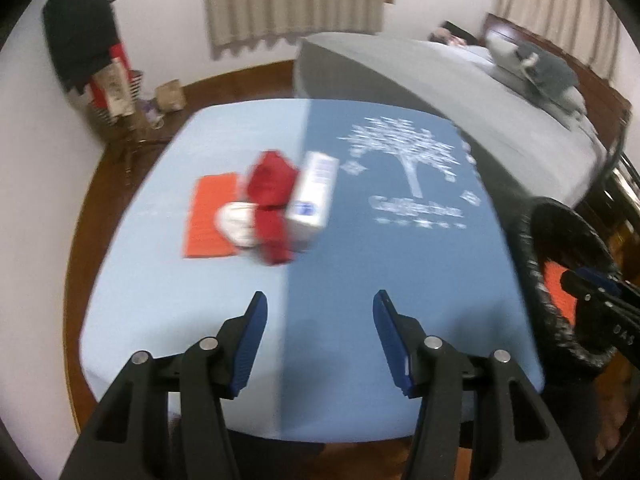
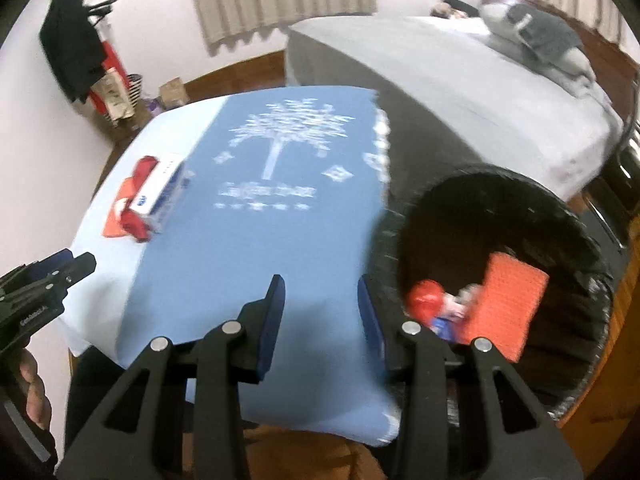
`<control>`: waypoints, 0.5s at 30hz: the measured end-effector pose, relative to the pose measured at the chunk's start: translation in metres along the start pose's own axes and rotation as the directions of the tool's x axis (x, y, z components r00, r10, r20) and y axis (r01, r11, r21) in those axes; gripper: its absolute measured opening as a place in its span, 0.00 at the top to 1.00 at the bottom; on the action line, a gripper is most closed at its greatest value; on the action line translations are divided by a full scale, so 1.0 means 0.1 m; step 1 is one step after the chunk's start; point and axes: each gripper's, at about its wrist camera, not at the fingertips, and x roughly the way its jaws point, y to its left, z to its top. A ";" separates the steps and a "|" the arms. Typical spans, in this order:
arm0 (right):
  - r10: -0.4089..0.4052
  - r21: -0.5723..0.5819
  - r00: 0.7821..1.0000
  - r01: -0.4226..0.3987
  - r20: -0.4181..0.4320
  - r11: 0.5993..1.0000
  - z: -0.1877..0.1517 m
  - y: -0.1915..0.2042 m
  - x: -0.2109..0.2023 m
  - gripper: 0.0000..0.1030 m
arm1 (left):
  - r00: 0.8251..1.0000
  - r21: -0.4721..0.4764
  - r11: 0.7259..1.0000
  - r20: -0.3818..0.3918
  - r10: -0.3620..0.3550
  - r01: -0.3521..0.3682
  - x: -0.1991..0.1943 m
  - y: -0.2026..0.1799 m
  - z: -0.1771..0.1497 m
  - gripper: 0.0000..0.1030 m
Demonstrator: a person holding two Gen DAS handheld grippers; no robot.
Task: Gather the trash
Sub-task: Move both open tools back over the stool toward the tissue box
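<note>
On the blue cloth-covered table (image 1: 360, 272) lies a pile of trash: an orange sheet (image 1: 206, 216), a red wrapper (image 1: 272, 196), a crumpled white piece (image 1: 236, 224) and a white-blue box (image 1: 314, 194). My left gripper (image 1: 320, 304) is open and empty, near the table's front edge, short of the pile. My right gripper (image 2: 320, 284) is open and empty, over the table's right edge beside the black bin (image 2: 576, 220). The bin holds an orange sheet (image 2: 508, 304) and a red-white-blue wrapper (image 2: 436, 304). The pile also shows at the left in the right wrist view (image 2: 152, 200).
A grey bed (image 2: 460, 80) stands behind the table and bin. Bags and a basket (image 1: 116, 92) sit on the wooden floor at the back left by the wall. The right gripper shows at the right edge of the left wrist view (image 1: 600, 292).
</note>
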 end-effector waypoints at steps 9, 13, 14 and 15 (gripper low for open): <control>0.059 -0.059 0.998 -0.057 0.025 0.997 0.30 0.90 0.27 0.64 | 0.998 -0.045 0.998 0.032 0.045 -0.044 0.05 0.63 0.00 0.47; 0.079 -0.068 0.996 -0.077 0.030 0.995 0.42 1.22 0.43 0.64 | 0.998 -0.047 0.998 0.049 0.041 -0.039 0.12 0.75 0.04 0.47; 0.082 -0.068 0.996 -0.080 0.028 0.994 0.45 1.29 0.46 0.64 | 0.998 -0.046 0.998 0.052 0.041 -0.039 0.14 0.78 0.04 0.47; 0.086 -0.066 0.996 -0.084 0.026 0.994 0.47 1.35 0.50 0.64 | 0.998 -0.044 0.998 0.056 0.040 -0.037 0.16 0.81 0.06 0.47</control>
